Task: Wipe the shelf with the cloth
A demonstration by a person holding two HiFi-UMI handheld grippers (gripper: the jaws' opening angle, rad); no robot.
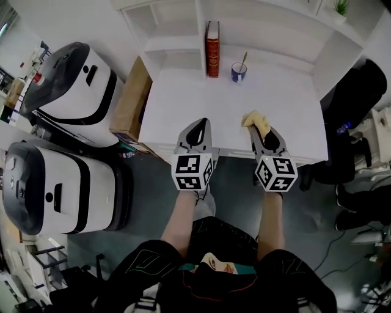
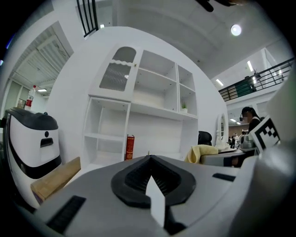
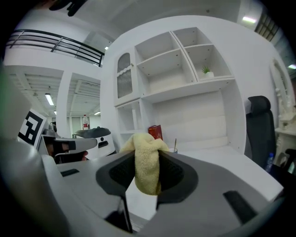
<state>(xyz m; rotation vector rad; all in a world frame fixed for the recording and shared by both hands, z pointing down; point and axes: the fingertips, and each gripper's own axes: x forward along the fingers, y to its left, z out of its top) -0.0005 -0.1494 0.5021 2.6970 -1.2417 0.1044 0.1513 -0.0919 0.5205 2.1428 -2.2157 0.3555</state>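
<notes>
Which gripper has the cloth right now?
The right gripper: its jaws are shut on the yellow cloth. The left gripper has its jaws together with nothing between them.

The shelf [image 1: 256,92] is showing plain white all over; standing at its back, the book [image 1: 212,49] is showing red and the cup [image 1: 238,72] beside it dark blue; at the shelf's top right corner the plant [image 1: 340,7] is showing green. At the shelf's front edge the cloth [image 1: 255,120] is showing pale yellow; the right gripper [image 1: 261,129] and left gripper [image 1: 198,123] are wearing grey shells, black pads and white cubes carrying black square markers; left of the shelf, the cardboard box [image 1: 129,101] is showing tan and the two machines [image 1: 73,85] white with black bands and grey tops.
</notes>
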